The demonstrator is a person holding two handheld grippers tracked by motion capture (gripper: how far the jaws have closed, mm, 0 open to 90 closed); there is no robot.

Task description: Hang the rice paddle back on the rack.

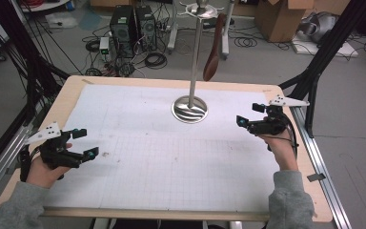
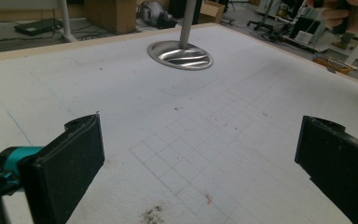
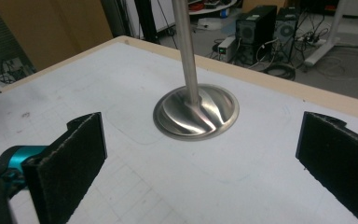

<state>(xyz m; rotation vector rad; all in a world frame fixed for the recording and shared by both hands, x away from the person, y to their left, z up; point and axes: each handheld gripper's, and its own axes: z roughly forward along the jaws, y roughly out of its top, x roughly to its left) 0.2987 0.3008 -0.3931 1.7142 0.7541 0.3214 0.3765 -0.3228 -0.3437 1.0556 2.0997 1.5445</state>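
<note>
Right now both tools stand wide open and hold nothing. The left tool (image 1: 85, 143) hovers over the near left part of the tabletop (image 1: 71, 95), close to its left edge, with the person's left hand (image 1: 45, 169) wrapped around its grip. Seen along the left gripper view, its two black jaws are spread far apart above the white gridded sheet (image 2: 177, 121), with bare sheet between them and a small dark smudge (image 2: 153, 213) just ahead of them.

The right tool (image 1: 250, 114) is held near the right edge of the tabletop by the right hand (image 1: 282, 150), its jaws pointing inward toward the metal stand (image 1: 193, 71). In the right gripper view the jaws frame the stand's round polished base (image 3: 196, 112), which sits on the sheet well apart from both pads.

The stand rests toward the far middle of the tabletop, its thin pole rising upright from the base. A brown shoehorn-like piece (image 1: 214, 50) hangs from the top of the stand, beside the pole and clear of the tabletop. Neither tool touches the stand.
</note>
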